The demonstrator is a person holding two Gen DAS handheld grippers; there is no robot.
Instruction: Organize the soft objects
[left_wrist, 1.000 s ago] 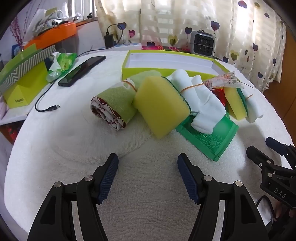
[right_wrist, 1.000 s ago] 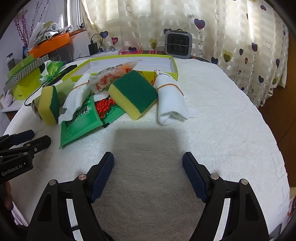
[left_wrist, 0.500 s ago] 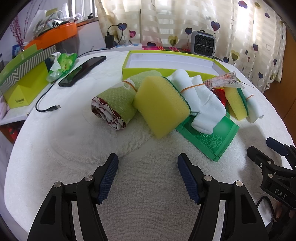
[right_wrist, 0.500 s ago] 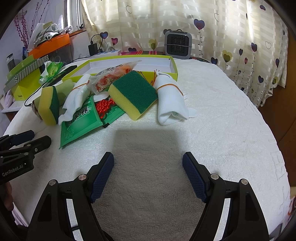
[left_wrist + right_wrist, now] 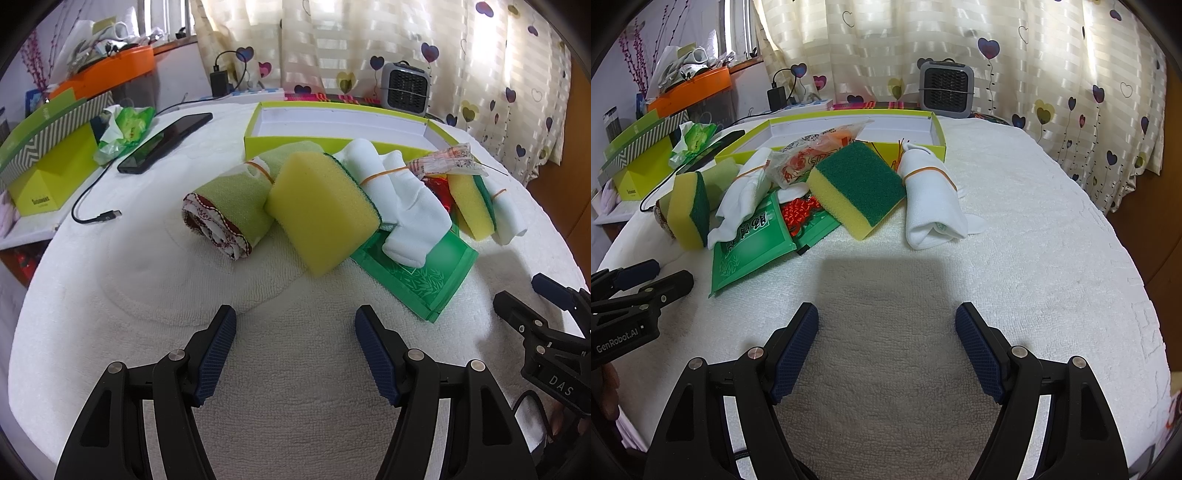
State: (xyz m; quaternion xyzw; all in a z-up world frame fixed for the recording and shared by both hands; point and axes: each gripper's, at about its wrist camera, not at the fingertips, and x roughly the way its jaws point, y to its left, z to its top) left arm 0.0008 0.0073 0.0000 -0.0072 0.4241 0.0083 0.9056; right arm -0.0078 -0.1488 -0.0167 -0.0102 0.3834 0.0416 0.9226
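Observation:
A pile of soft things lies mid-table: a rolled green cloth (image 5: pixel 229 206), a yellow sponge (image 5: pixel 321 212), a white towel roll with a rubber band (image 5: pixel 402 199), a second sponge (image 5: pixel 858 184) with its green side up, and another white towel roll (image 5: pixel 932 199). They partly rest on a green packet (image 5: pixel 421 273). An open shallow lime-green box (image 5: pixel 343 123) stands behind them. My left gripper (image 5: pixel 295 350) is open and empty, short of the pile. My right gripper (image 5: pixel 886 350) is open and empty, also short of it.
A black phone (image 5: pixel 166 142) and a cable (image 5: pixel 92 206) lie at the left. A lime tissue box (image 5: pixel 48 162), an orange tray (image 5: pixel 110 74) and a small grey heater (image 5: pixel 945 88) stand at the back. White towelling covers the table (image 5: pixel 1034 258).

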